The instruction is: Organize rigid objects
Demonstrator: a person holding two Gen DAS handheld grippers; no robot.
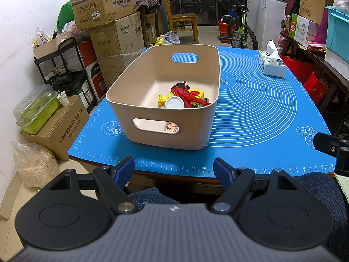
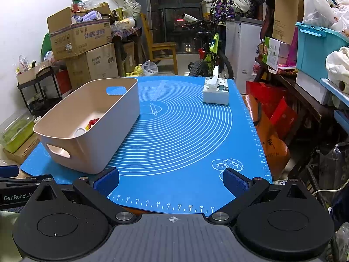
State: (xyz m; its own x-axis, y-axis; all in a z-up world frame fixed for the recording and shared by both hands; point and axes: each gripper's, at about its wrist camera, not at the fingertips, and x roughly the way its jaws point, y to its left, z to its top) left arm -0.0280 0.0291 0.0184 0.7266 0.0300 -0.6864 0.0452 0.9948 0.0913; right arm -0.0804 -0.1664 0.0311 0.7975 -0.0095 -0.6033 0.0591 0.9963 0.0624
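Observation:
A beige plastic bin (image 1: 152, 74) stands on the blue mat (image 1: 257, 109). Inside it lie a red toy figure (image 1: 185, 93), yellow toy parts (image 1: 162, 99) and a white round lid (image 1: 174, 103). My left gripper (image 1: 173, 171) is open and empty, held back over the table's near edge, in front of the bin. In the right wrist view the bin (image 2: 113, 126) sits at the left of the mat (image 2: 185, 135), with the red toy (image 2: 93, 122) just visible inside. My right gripper (image 2: 171, 180) is open and empty over the mat's near edge, right of the bin.
A white tissue box (image 1: 271, 64) stands at the mat's far right; it also shows in the right wrist view (image 2: 216, 91). Cardboard boxes (image 1: 109, 21), a black cart (image 1: 65, 69) and a sack of grain (image 1: 36, 163) crowd the left. A bicycle (image 1: 240, 28) and shelves stand behind and right.

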